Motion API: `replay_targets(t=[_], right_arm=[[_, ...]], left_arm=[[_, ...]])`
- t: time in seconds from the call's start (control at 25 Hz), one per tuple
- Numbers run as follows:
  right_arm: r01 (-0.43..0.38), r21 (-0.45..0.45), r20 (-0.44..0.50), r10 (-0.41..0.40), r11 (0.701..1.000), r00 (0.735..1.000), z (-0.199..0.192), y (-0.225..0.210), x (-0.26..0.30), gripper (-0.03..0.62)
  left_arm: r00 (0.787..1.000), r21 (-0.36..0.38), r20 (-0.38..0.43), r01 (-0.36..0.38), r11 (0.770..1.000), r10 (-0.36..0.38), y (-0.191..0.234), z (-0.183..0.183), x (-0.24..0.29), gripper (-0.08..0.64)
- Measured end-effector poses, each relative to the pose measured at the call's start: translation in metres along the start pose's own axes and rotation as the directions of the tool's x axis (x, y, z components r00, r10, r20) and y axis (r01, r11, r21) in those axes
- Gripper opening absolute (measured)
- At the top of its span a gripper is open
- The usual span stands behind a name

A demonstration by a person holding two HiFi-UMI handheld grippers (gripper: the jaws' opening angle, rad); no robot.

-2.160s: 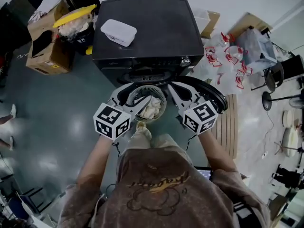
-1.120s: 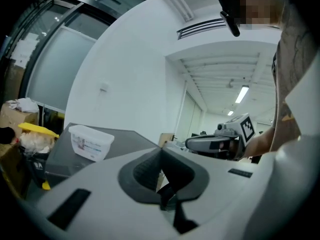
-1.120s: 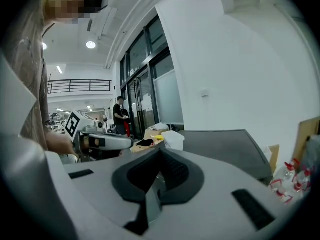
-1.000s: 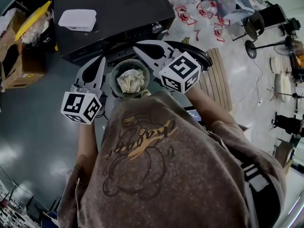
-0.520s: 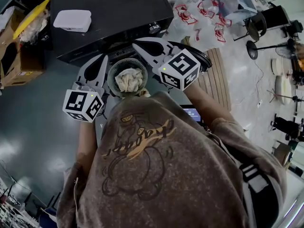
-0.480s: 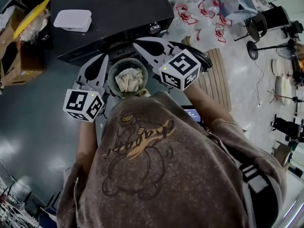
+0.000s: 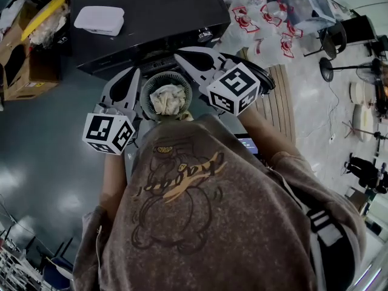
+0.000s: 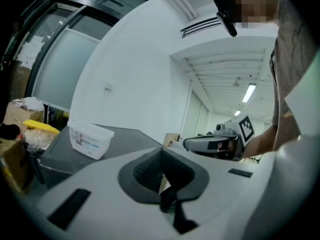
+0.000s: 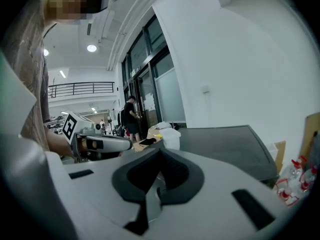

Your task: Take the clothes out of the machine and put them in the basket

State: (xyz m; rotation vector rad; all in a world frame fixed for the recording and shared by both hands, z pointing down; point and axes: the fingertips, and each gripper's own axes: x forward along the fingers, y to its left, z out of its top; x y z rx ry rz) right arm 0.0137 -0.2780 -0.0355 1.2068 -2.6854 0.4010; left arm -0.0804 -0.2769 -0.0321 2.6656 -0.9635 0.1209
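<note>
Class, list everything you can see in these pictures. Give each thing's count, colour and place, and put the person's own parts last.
washing machine: one, black, ahead of the person
tub: one, white, lidded, on the machine's top
basket: one, grey-green, round, in front of the machine, between the two claws
cloth: one bunch, cream, inside the basket
cardboard boxes: at least two, brown, on the floor left of the machine
bags: several, clear with red print, on the floor right of the machine
slatted board: one, pale wood, on the floor at right
shirt: one, brown, printed, on the person
left claw: one, grey, shut, empty
right claw: one, grey, shut, empty
</note>
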Motion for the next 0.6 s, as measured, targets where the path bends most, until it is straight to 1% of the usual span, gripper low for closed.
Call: replay_targets(t=[0.08,0.2,0.4,0.6], right_arm=[[-0.004,-0.011,0.0,0.004,1.0,1.0,-0.001,0.003,0.001,-0.003],[0.01,-0.025,0.013,-0.01,1.0,1.0,-0.002,0.005,0.002,-0.003],[0.046,0.003,0.04,-0.046,0.999,0.998,-0.003,0.005,-0.002,-0.003],[0.043,-0.013,0.044,-0.043,0.999,0.998,0.0,0.005,-0.01,-0.003]], left_arm=[[1.0,0.0,0.002,-0.014,1.0,0.014,0.002,0.0,-0.002,0.006],[0.999,0.006,0.01,-0.035,0.999,0.035,0.005,-0.001,-0.008,0.006],[0.997,0.013,0.033,-0.067,0.998,0.066,0.009,0.003,-0.017,0.006],[0.994,0.007,0.047,-0.101,0.995,0.101,0.008,0.006,-0.025,0.006]])
